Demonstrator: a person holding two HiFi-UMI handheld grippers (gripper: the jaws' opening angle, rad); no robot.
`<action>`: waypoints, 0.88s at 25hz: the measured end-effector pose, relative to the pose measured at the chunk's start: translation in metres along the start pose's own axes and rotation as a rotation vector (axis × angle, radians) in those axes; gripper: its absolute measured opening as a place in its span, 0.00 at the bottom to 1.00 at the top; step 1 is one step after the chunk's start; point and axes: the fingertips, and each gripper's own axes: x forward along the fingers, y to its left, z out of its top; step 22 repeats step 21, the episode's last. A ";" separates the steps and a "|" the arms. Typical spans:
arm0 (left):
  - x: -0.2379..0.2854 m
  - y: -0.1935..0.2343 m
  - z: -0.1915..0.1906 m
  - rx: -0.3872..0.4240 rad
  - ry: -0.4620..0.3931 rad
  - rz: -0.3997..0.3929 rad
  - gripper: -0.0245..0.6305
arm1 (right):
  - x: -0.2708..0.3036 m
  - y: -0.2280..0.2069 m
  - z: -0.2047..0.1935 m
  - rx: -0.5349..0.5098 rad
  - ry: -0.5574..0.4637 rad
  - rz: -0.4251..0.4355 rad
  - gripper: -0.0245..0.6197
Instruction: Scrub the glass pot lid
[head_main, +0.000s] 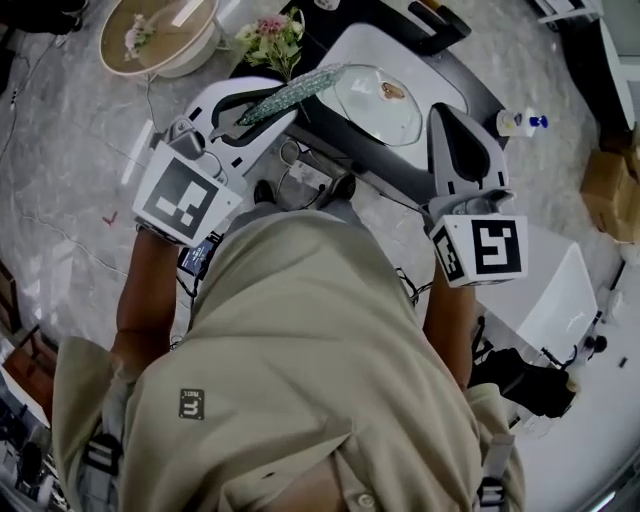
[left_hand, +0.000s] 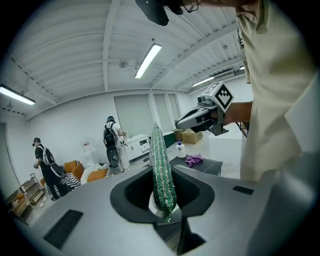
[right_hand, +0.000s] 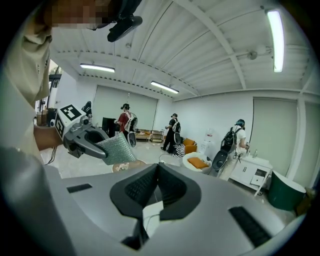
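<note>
Glass pot lid (head_main: 385, 100): lying on a white surface (head_main: 352, 48) ahead of you, between your two grippers.
Your left gripper (head_main: 245, 112) is clamped on a green scouring pad (head_main: 298, 86), whose far end reaches the lid's left rim; contact cannot be confirmed. Your right gripper (head_main: 447, 118), jaws closed together with nothing between them, sits just right of the lid.

the person's torso (head_main: 300, 380) hides the dark table's (head_main: 478, 85) near side; the bottle's (head_main: 520, 123) label is too small to read.

Glittery green-silver scrub pad (left_hand: 162, 175)
</note>
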 end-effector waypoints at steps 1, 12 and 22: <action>-0.001 -0.002 0.000 0.000 0.000 -0.002 0.18 | -0.002 0.001 0.001 0.001 -0.002 -0.002 0.08; -0.013 -0.028 0.003 0.036 -0.037 -0.054 0.18 | -0.026 0.014 0.001 0.009 -0.012 -0.052 0.08; -0.008 -0.047 0.006 0.034 -0.032 -0.087 0.18 | -0.040 0.013 -0.009 0.025 0.006 -0.055 0.08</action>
